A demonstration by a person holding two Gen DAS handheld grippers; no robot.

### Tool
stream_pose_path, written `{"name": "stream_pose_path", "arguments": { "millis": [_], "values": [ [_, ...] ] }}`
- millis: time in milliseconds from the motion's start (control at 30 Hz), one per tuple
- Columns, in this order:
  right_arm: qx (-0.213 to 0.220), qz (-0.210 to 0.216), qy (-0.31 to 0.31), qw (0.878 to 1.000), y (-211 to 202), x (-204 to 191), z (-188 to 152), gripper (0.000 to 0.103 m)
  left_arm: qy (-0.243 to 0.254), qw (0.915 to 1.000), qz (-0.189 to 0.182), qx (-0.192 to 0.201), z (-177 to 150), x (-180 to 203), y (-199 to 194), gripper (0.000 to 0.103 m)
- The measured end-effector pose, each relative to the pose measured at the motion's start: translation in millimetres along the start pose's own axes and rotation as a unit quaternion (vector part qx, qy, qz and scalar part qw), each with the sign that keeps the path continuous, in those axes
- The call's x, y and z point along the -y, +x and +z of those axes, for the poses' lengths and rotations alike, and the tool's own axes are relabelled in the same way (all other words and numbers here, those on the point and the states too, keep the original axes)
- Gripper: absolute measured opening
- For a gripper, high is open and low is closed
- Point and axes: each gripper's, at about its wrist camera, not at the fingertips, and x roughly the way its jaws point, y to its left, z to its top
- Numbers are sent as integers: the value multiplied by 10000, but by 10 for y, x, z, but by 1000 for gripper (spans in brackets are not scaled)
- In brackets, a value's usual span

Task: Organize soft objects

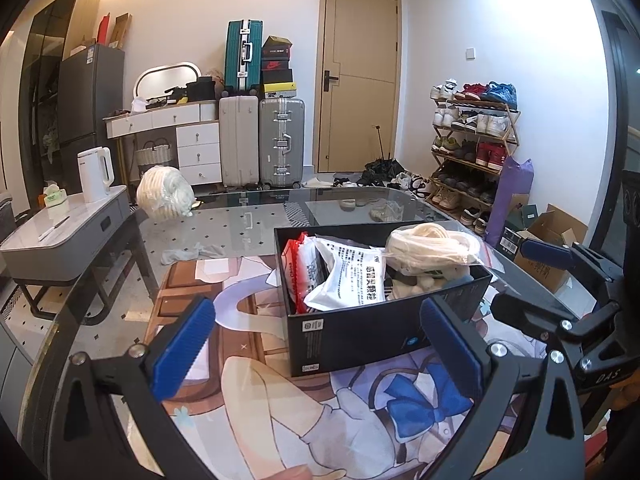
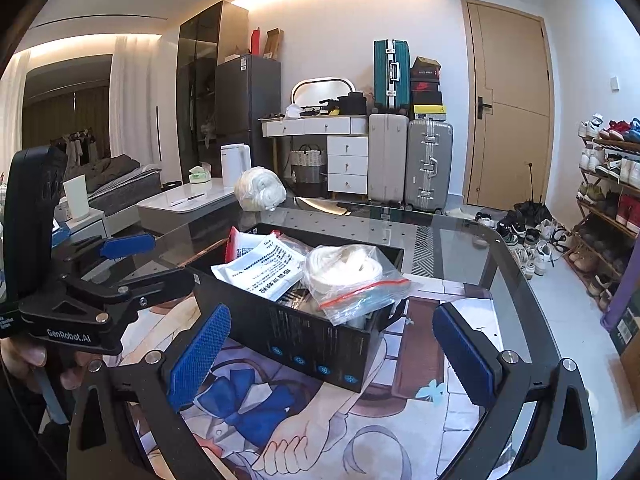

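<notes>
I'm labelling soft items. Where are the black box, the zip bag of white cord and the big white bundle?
black box [image 1: 360, 332]: left wrist view, near side wall.
zip bag of white cord [image 2: 344, 270]: right wrist view, coiled cord inside.
big white bundle [image 1: 166, 194]: left wrist view, middle.

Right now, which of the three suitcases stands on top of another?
The teal suitcase: it stands on the white one; the silver one stands alongside.

Brightly and evenly lit from a warm ceiling cove strip [image 2: 96, 42]. Glare and reflections along the far edge of the glass table [image 1: 256, 220]. Sharp centrally; strong fisheye bending and dark vignetting at corners.
</notes>
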Motion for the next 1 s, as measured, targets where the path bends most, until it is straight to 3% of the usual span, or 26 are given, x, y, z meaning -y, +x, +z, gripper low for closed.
{"name": "stream_pose_path", "arguments": {
  "millis": [1000],
  "values": [
    [214, -123, -2, 9997, -42, 1, 9, 103, 90, 10000, -33, -2, -36, 42, 29, 103]
  ]
}}
